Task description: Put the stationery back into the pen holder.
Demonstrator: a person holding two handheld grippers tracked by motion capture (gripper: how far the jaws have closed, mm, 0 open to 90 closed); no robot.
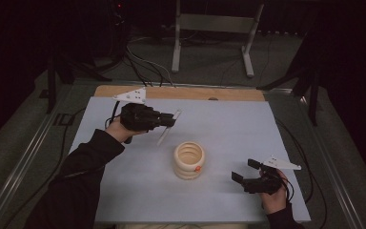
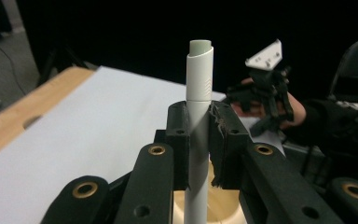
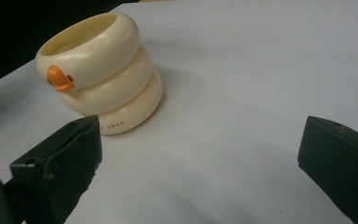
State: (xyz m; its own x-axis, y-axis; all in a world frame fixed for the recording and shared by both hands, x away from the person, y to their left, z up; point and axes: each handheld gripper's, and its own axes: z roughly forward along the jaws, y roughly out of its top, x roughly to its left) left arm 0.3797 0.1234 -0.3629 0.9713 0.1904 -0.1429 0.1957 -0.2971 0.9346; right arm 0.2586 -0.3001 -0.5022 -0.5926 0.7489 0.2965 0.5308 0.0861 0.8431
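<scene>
High view overhead, tongs cams low — share holder (image 1: 189, 160)

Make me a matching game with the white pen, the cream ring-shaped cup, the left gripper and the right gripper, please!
Things:
1. white pen
2. cream cup
3. left gripper
4. right gripper

States:
A. open, with nothing between its jaws
B. stands on the pale table cover, with a small orange beak on its side
C. shut on something thin
D. held up off the table, clamped between two black jaws

Pairs: 1-D, 2-B, 3-C, 4-A
</scene>
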